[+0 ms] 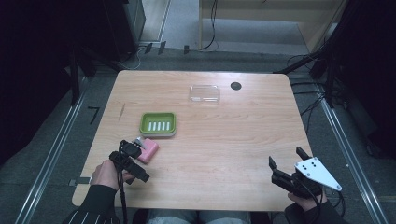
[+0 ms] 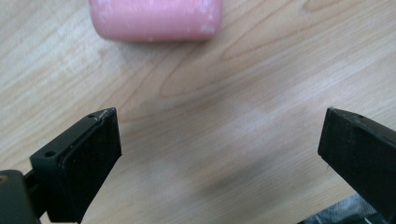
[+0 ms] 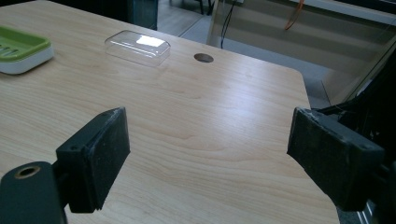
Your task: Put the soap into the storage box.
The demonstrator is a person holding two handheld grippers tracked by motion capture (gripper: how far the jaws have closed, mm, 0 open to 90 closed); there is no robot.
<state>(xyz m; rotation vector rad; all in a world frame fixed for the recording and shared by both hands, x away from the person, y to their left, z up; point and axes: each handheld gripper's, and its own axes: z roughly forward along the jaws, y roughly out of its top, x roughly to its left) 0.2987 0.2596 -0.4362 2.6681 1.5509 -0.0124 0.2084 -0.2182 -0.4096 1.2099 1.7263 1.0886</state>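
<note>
1. The pink soap bar (image 1: 148, 151) lies flat on the wooden table (image 1: 224, 140), left of centre in the high view, just below the green soap dish (image 1: 158, 124).
2. The left gripper (image 1: 136, 145) sits right against the bar's lower left side; its own view has the jaws spread wide over bare wood with the soap (image 2: 156, 18) at the top edge, not yet between them. I'd say it is lining up to take the bar.
3. The dish stands close by, slotted side up, probably so the soap can be set in with a short carry.
4. A clear plastic lid (image 1: 204, 93) waits apart, toward the upper middle of the frame.
5. The right gripper (image 1: 286, 161) idles at the lower right, jaws spread, holding nothing, likely kept out of the way.
</note>
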